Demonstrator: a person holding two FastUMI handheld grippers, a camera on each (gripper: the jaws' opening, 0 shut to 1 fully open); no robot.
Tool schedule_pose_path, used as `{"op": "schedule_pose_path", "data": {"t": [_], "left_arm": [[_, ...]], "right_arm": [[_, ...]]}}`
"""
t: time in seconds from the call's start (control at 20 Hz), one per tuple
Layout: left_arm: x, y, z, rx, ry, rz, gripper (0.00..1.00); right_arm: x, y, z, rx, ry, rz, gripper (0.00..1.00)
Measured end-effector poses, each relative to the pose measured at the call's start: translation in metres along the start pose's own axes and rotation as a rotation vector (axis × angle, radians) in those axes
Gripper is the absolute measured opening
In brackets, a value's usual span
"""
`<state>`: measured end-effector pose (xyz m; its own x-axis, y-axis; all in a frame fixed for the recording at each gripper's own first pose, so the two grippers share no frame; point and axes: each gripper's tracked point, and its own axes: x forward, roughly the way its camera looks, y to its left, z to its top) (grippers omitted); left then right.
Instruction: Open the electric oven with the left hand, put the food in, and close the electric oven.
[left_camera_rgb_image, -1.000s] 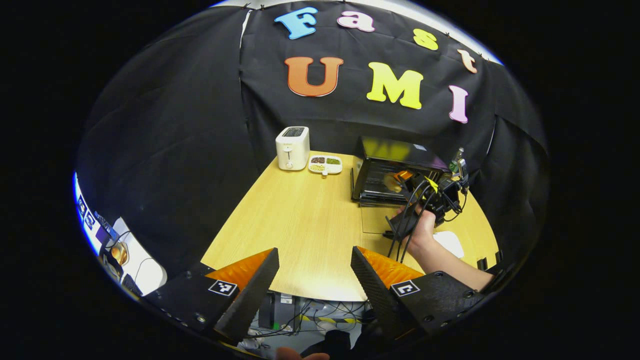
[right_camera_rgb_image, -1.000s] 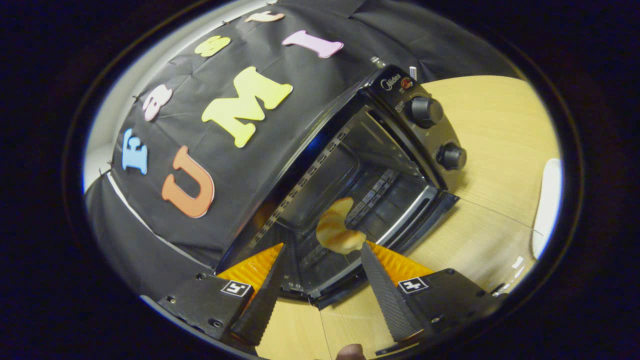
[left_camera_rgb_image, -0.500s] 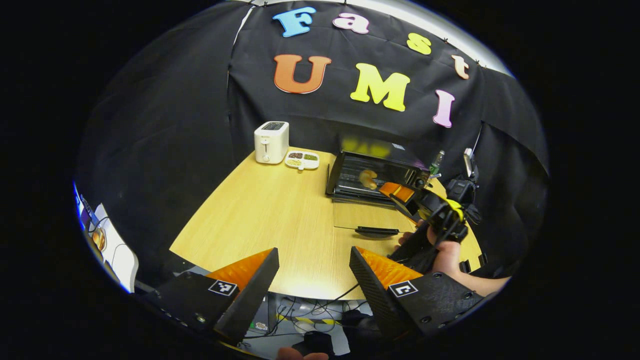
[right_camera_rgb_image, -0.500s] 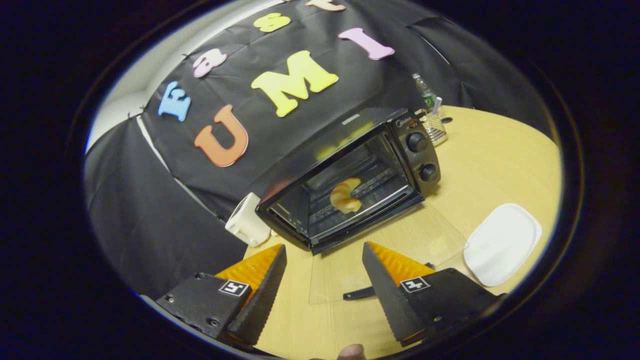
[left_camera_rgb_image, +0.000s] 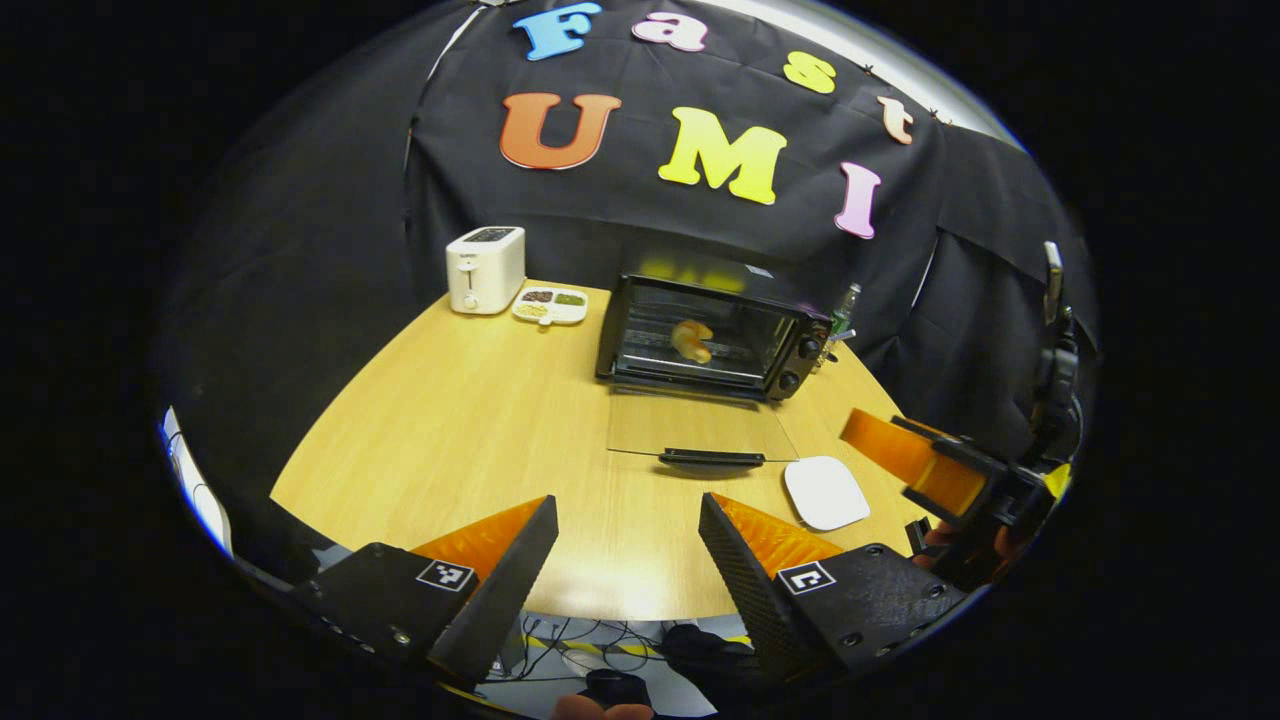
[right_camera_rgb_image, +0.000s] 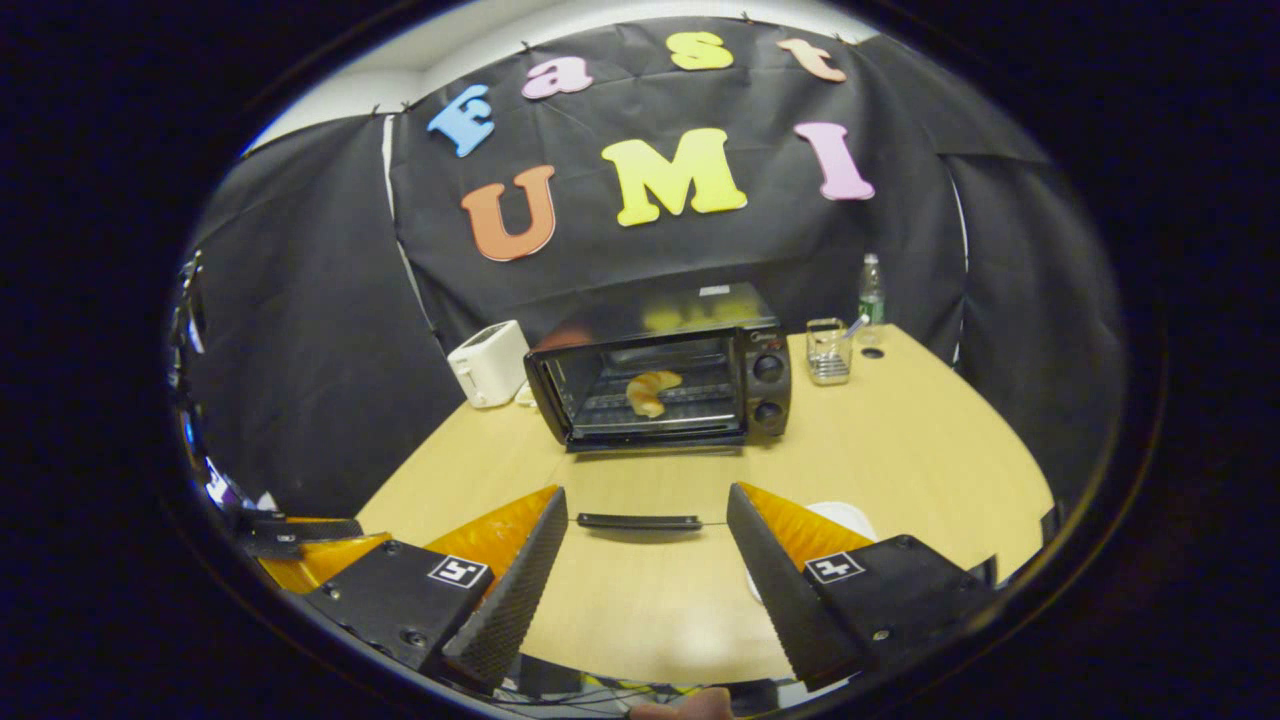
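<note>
The black electric oven (left_camera_rgb_image: 795, 345) (right_camera_rgb_image: 765, 375) stands at the back of the wooden table with its glass door folded down flat. The door's black handle (left_camera_rgb_image: 712, 457) (right_camera_rgb_image: 640, 521) points toward me. A golden croissant (left_camera_rgb_image: 692, 340) (right_camera_rgb_image: 650, 390) lies on the rack inside. My left gripper (left_camera_rgb_image: 628, 505) hangs open and empty over the table's near edge, well back from the door. My right gripper (right_camera_rgb_image: 646, 495) is open and empty too, just short of the handle. In the left gripper view the right gripper (left_camera_rgb_image: 940, 470) appears at the far right; in the right gripper view the left gripper (right_camera_rgb_image: 300, 535) sits low on the left.
A white plate (left_camera_rgb_image: 826, 492) (right_camera_rgb_image: 845, 515) lies right of the open door. A white toaster (left_camera_rgb_image: 485, 268) (right_camera_rgb_image: 490, 362) and a snack dish (left_camera_rgb_image: 550, 305) stand left of the oven. A wire holder (right_camera_rgb_image: 828, 350) and a bottle (right_camera_rgb_image: 871, 285) stand to its right.
My right gripper has let go of the croissant on the oven rack and pulled back to the table's front. The left gripper has drawn back a little and turned right.
</note>
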<state>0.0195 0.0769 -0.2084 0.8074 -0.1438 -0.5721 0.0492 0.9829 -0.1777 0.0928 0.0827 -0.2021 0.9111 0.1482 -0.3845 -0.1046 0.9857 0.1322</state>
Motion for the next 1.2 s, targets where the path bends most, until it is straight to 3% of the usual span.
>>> {"op": "schedule_pose_path", "data": {"t": [0.15,0.3,0.6,0.85,1.2], "left_arm": [[0.019,-0.021,-0.003,0.022,-0.024,0.005,0.94],[0.041,-0.045,-0.009,0.056,-0.041,-0.014,0.94],[0.107,-0.079,-0.047,0.067,0.034,-0.043,0.94],[0.156,-0.082,-0.079,0.063,0.105,0.009,0.94],[0.198,-0.081,-0.088,0.082,0.168,0.056,0.95]], "right_arm": [[-0.027,-0.026,0.008,-0.055,-0.013,-0.049,0.96],[-0.045,-0.052,0.012,-0.037,-0.007,-0.103,0.97],[-0.062,-0.097,0.018,-0.026,0.018,-0.2,0.97],[-0.07,-0.127,0.016,0.003,0.053,-0.264,0.97],[-0.07,-0.138,0.023,-0.027,0.058,-0.285,0.97]]}}
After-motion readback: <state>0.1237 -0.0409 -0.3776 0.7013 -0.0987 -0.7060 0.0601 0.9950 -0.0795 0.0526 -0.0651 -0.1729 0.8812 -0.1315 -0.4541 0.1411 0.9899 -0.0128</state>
